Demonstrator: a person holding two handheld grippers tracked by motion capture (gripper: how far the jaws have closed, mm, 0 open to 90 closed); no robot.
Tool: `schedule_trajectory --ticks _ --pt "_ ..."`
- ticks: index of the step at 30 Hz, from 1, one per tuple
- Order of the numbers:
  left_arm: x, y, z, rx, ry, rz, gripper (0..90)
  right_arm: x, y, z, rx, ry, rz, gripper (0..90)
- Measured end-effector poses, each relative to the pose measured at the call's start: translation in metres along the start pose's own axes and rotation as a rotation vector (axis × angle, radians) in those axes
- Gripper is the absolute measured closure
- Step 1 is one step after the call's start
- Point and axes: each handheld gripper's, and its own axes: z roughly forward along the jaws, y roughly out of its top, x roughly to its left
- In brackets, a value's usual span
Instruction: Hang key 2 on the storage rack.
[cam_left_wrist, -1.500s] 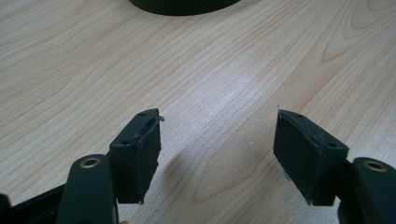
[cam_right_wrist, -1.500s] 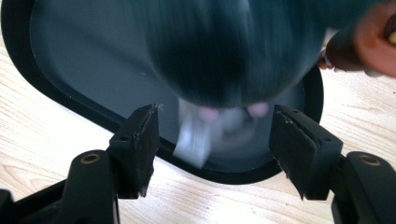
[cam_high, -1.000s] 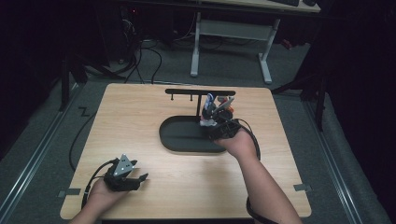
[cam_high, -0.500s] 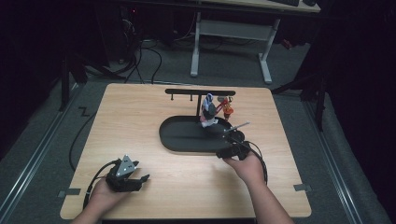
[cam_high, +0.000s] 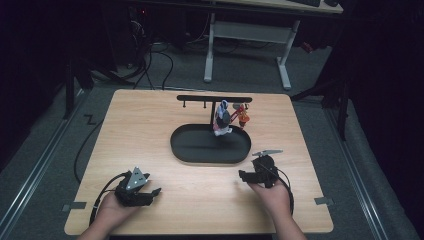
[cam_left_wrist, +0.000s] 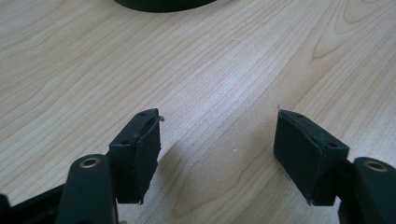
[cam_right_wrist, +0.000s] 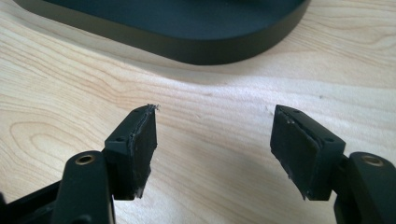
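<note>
Now the right gripper (cam_high: 248, 174) sits back from the stand (cam_high: 214, 99), empty.
Its jaws stand wide over bare worktop (cam_high: 150, 130), the tray (cam_high: 187, 146) just ahead; the trinkets (cam_high: 223, 119) hang beyond it, seemingly placed. The left gripper (cam_high: 150, 192) rests wide, empty. What the trinkets are is hard to make out.

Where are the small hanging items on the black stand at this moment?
In the high view, the small items hang from the stand, right of its post, above the black oval base.

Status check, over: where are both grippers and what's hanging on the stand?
Left gripper open, empty, low on the table. Right gripper open, empty, just short of the black tray. Small charms hang on the stand. Nothing in the way.
</note>
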Motion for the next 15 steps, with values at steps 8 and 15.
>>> schedule_trajectory --ticks 8,15 --pt "-0.001 0.0 -0.001 -0.008 -0.007 -0.001 32.1 -0.001 -0.033 -0.003 -0.1 0.008 -0.013 28.7" --pt "-0.004 0.002 -0.003 -0.027 -0.021 -0.011 32.0 0.002 -0.071 -0.015 -0.242 -0.025 0.015 26.2"
